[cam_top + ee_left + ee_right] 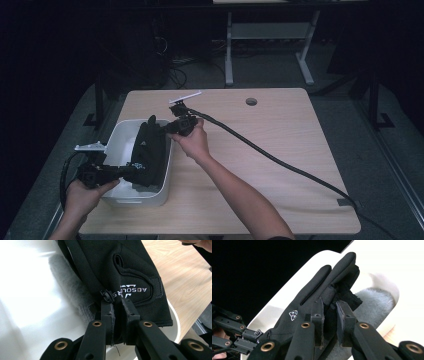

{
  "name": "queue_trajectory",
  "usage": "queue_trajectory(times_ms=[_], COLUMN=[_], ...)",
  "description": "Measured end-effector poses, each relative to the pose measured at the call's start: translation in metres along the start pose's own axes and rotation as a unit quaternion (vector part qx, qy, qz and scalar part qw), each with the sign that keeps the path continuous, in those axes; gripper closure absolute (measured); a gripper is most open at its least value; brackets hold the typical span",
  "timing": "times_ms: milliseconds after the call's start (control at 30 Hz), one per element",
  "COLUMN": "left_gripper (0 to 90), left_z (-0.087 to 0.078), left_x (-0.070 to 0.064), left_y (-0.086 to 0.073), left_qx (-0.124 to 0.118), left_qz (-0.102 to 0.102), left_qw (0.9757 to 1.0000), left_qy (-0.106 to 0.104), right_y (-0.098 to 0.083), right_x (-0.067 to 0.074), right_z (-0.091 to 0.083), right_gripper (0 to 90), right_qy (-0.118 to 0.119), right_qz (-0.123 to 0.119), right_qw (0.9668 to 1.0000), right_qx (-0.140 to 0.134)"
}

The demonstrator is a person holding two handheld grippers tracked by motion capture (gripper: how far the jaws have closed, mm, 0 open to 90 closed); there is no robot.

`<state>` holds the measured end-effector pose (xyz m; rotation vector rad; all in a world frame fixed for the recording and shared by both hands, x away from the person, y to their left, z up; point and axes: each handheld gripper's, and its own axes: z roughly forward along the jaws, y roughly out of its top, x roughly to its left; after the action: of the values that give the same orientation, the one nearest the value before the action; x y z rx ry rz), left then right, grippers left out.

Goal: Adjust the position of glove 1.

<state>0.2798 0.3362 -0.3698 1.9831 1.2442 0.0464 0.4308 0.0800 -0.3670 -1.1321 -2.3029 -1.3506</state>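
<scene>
Light wooden rectangular table [280, 165] with a round cable hole [251, 101] near the far edge. White rounded plastic tub [116, 145] resting at near left corner. Thick black cable [280, 162] trailing across the top toward near right corner.

The high view looked forward and down from above the person's side, taking in the whole table [280, 145], the floor beyond it and both forearms coming in from the bottom edge.

The left gripper view rode on the left gripper [117, 307], sighting along its two black jaws, very close to the black glove [130, 270] at the wall of the white tub [30, 290].

The right gripper view rode on the right gripper [329, 308], equally close, facing the glove's fingertips over the tub's far end.

All three views shared the glove and tub; the right gripper view also caught the left gripper farther off, at lower left.
</scene>
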Motion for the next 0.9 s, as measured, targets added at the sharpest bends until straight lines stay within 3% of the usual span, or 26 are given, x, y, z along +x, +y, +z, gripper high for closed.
queue_trajectory(times_ms=[467, 567, 900], left_gripper=[77.8, 70.8, 67.3], left_z=[0.008, 0.006, 0.003], left_x=[0.000, 0.001, -0.002], left_y=[-0.004, -0.004, 0.004], left_qx=[0.015, 0.015, 0.004], left_qz=[0.002, -0.001, 0.004], left_qw=[0.9999, 0.9998, 0.9999], left_qy=[0.003, 0.013, 0.016], right_y=[-0.006, -0.006, -0.001], right_x=[-0.010, -0.010, -0.007], right_z=[0.010, 0.009, -0.002], right_gripper=[72.9, 69.9, 66.2], right_qy=[-0.018, -0.023, -0.030], right_qz=[-0.005, -0.006, -0.013], right_qw=[0.9996, 0.9995, 0.9993], right_qx=[0.023, 0.022, 0.019])
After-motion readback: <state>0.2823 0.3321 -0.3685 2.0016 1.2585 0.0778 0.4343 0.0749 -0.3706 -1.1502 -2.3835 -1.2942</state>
